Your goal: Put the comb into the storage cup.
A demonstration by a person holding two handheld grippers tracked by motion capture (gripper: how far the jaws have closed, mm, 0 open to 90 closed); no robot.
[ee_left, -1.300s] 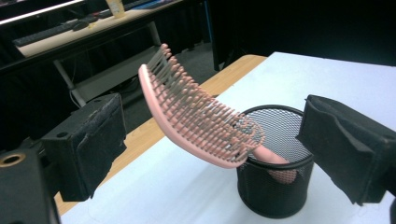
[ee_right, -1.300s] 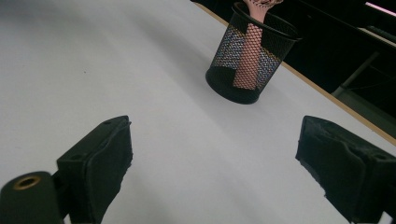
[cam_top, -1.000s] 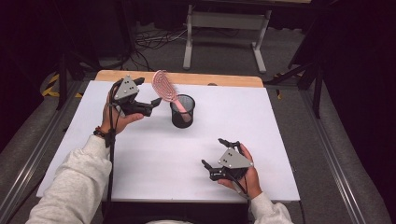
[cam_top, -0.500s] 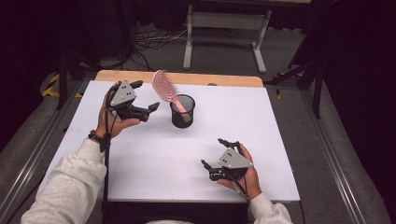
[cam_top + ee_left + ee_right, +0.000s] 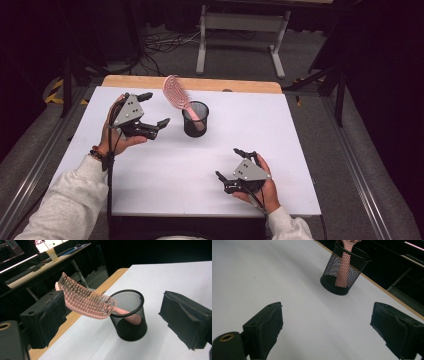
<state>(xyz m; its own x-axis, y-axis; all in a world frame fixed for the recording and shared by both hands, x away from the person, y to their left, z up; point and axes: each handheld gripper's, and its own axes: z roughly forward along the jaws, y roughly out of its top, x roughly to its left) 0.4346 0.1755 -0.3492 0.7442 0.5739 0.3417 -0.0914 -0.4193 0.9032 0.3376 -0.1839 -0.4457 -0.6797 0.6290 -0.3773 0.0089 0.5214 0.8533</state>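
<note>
On the white surface (image 5: 150, 185), a light, stiff hairbrush (image 5: 176, 93) leans from a mesh cup (image 5: 195, 120); both hand-held grippers, left (image 5: 150, 111) and right (image 5: 231, 166), gape empty, the paddle head looking the likeliest hold.

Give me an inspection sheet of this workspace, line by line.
Surface: white table with a wooden strip along its far edge.
Job's things: pink hairbrush stands handle-down in a black mesh cup, its head leaning out over the rim.
Clutter: nothing seen.
Grippers: left gripper open, beside the cup, holding nothing; right gripper open, near the table's front edge, holding nothing.
Cables: one cable trails from the left gripper along the sleeve; more lie on the floor beyond the table.
Surroundings: dark room, grey floor, a white stand behind the table.
</note>
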